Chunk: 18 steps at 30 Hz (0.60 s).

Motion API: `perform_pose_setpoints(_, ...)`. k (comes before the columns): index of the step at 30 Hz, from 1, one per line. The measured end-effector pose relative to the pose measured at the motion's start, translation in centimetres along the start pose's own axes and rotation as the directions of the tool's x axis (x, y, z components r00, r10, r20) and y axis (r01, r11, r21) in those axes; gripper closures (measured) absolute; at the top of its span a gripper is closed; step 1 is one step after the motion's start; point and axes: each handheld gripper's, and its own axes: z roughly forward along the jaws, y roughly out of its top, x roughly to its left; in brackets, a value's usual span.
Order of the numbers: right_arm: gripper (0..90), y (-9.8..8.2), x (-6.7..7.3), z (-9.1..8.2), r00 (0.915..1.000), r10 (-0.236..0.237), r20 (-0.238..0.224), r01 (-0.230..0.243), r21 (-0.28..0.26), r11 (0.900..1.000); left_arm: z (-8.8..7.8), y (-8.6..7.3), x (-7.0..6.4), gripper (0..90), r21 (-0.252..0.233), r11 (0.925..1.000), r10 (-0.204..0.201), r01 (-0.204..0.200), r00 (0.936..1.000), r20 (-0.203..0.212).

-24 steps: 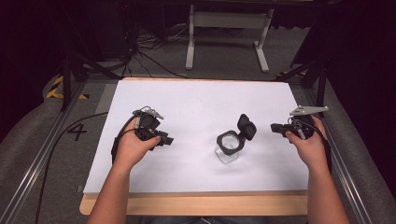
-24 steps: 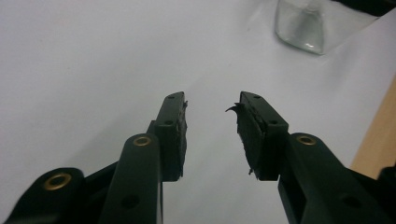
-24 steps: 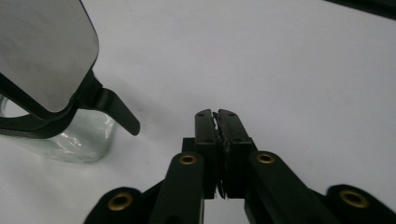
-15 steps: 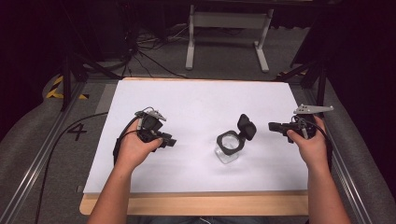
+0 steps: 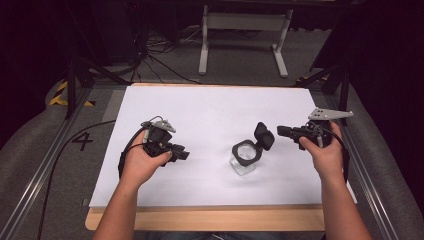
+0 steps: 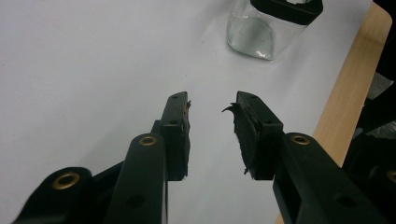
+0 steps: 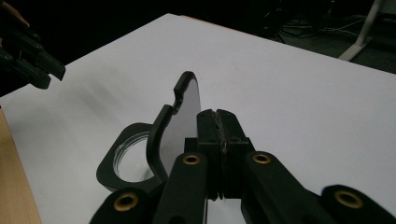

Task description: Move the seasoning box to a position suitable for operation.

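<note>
The jar [image 5: 245, 159] stands near the table's [image 5: 200, 105] front edge, right of middle, lid [image 5: 264, 136] flipped open. The left gripper [image 5: 181, 155] is half open and empty; the right gripper [image 5: 281, 131] is closed, empty, beside the lid. A careless push there could tip the light jar.

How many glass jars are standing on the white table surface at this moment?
1. The glass jar stands right of centre on the white table surface, between the left gripper and the right gripper. Its black hinged lid is flipped open. No spot looks able to hide another.
</note>
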Motion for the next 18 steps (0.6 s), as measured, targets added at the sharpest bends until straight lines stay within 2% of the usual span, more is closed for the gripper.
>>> perform_pose_setpoints(4, 90.0, 0.2, 0.7, 0.5, 0.9997, -0.016, -0.018, 0.016, 0.008, 1.0, 0.2, 0.1, -0.3, 66.4, 0.001, 0.9999, 0.01, -0.01, 0.9998, 0.015)
perform_pose_setpoints(9, 90.0, 0.4, 1.5, 0.5, 0.999, -0.035, -0.029, 0.035, 0.005, 0.999, 0.5, 0.2, -0.4, 66.4, 0.005, 0.9999, 0.015, -0.016, 0.9998, 0.015)
perform_pose_setpoints(12, 90.0, 0.4, 1.7, 0.6, 0.9985, -0.053, -0.015, 0.053, 0.004, 0.999, 0.5, 0.3, -0.5, 66.7, 0.005, 0.9999, 0.014, -0.014, 0.9998, 0.014)
perform_pose_setpoints(18, 90.0, 0.4, 2.0, 0.6, 0.9984, -0.052, -0.019, 0.053, 0.007, 0.999, 0.7, 0.4, -0.7, 66.6, -0.001, 0.9999, 0.017, -0.017, 0.9996, 0.02)
